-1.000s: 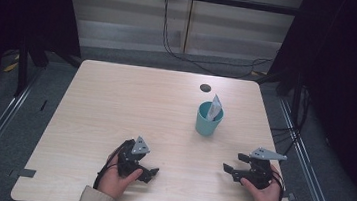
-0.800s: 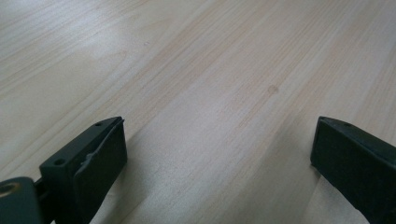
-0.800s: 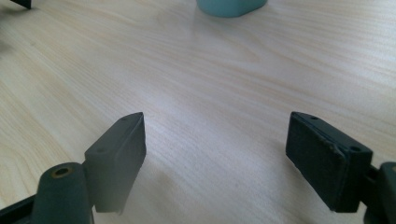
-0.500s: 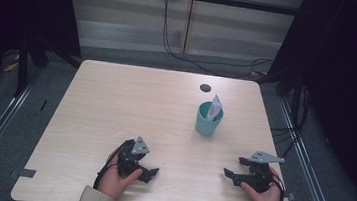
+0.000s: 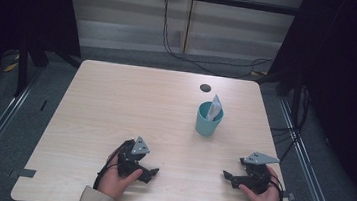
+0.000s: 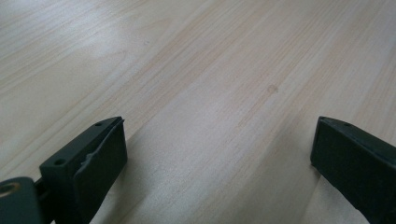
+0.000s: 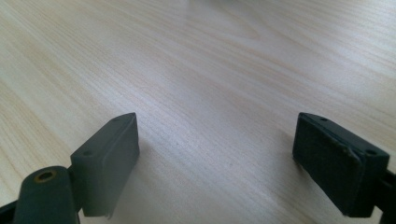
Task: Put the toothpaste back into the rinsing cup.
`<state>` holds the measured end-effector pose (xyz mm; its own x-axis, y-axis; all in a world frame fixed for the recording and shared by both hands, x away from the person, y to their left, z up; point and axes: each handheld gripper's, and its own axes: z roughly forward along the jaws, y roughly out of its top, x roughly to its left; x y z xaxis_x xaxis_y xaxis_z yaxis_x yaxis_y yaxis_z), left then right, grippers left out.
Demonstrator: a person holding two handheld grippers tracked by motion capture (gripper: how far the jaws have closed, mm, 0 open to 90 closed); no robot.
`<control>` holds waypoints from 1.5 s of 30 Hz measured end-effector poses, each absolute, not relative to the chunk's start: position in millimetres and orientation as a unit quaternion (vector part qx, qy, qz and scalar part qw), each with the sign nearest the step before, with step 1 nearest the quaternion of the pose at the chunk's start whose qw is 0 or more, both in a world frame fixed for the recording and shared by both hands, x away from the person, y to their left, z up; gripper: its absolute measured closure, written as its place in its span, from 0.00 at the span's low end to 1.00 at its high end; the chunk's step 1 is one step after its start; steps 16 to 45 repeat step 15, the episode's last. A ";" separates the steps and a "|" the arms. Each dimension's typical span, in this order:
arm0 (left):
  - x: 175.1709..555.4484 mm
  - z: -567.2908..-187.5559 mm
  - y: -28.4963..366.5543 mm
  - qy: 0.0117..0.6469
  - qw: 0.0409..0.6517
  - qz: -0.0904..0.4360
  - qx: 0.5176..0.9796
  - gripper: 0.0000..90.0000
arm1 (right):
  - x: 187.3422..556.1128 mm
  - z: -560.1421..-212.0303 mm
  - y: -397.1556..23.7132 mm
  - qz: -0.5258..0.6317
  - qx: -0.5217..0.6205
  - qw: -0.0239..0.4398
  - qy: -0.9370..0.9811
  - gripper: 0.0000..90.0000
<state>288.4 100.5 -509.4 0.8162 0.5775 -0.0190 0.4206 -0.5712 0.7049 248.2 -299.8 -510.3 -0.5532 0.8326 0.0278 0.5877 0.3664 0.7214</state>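
A teal cup (image 5: 209, 119) stands upright on the right half of the wooden table (image 5: 131, 100), with a white paper packet (image 5: 214, 107) sticking out of its top. My left gripper (image 5: 151, 170) rests low near the front edge, left of centre, held in a hand. Its jaws stand wide apart (image 6: 217, 154) with bare wood between them. My right gripper (image 5: 227, 176) rests near the front right corner in the other hand, pointing left. It is open too (image 7: 217, 154), nothing between its jaws. Both grippers are well short of the cup.
A small dark round hole (image 5: 205, 88) sits in the tabletop behind the cup. Dark curtains and frame posts stand to both sides of the table. Cables hang down the wall behind it and trail along the right edge.
My right gripper has drawn back toward the front edge and sunk lower onto the table. The left gripper and the cup have stayed put.
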 end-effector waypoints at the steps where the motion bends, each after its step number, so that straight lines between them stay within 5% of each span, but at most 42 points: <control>1: 288.4 -509.4 100.5 0.284 0.366 0.107 0.880 0.04 | 248.1 -510.3 -299.7 0.352 0.440 0.174 0.808 0.16; 45: 288.4 -509.5 100.5 0.284 0.366 0.107 0.880 0.04 | 248.4 -510.5 -299.6 0.351 0.438 0.172 0.809 0.14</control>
